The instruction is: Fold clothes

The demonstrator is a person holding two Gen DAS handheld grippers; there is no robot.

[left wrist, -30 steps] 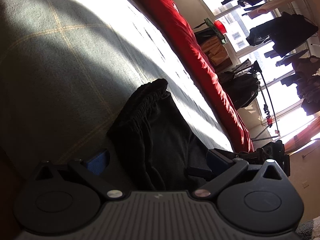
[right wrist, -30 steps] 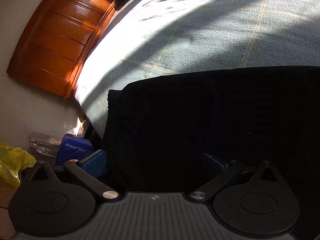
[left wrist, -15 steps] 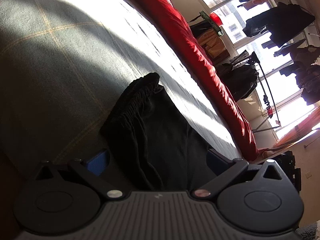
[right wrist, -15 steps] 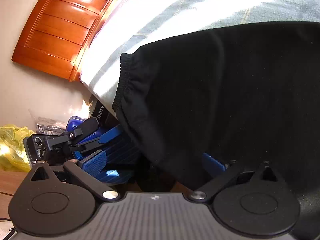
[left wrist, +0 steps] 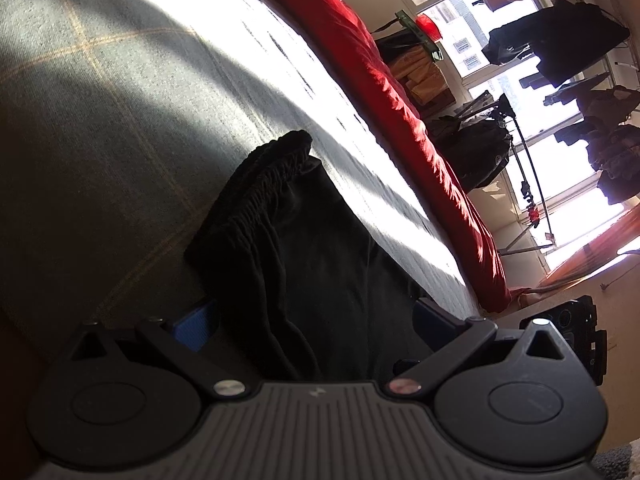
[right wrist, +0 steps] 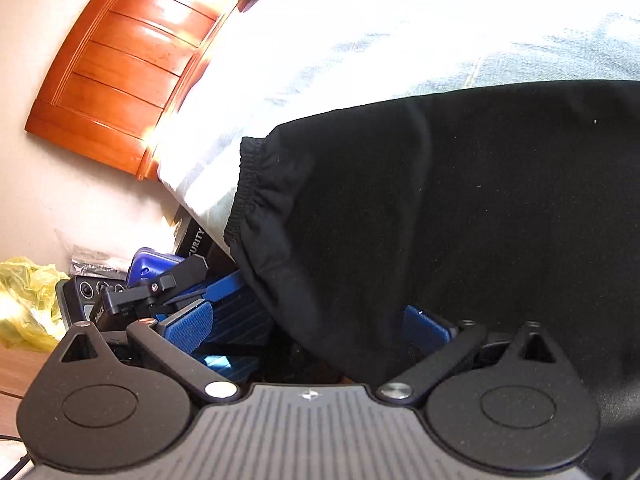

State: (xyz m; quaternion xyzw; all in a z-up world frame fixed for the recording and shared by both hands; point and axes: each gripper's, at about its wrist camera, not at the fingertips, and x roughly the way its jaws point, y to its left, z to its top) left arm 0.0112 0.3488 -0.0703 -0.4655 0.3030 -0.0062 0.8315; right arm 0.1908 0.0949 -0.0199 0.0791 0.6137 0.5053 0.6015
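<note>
Left gripper (left wrist: 312, 322) with its blue-padded fingers (left wrist: 196, 322) spread wide apart. Right gripper (right wrist: 308, 326) likewise, its fingers (right wrist: 192, 326) parted widely, both pointing forward, away from the camera.

Plenty of open room on the grey checked bedsheet (left wrist: 120, 128) left of the black elastic-waist trousers (left wrist: 304, 248), w/ the long red quilt (left wrist: 400, 92) walling off the far side. Off the bed edge it's tight: blue ribbed case (right wrist: 236, 320) and black box (right wrist: 192, 240) sit right under the hanging cloth, orange wooden headboard (right wrist: 128, 60) beyond.

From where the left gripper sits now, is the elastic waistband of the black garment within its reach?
Probably yes. The left gripper is open with the black garment between its fingers, and the waistband lies just ahead on the bed, nothing between.
</note>
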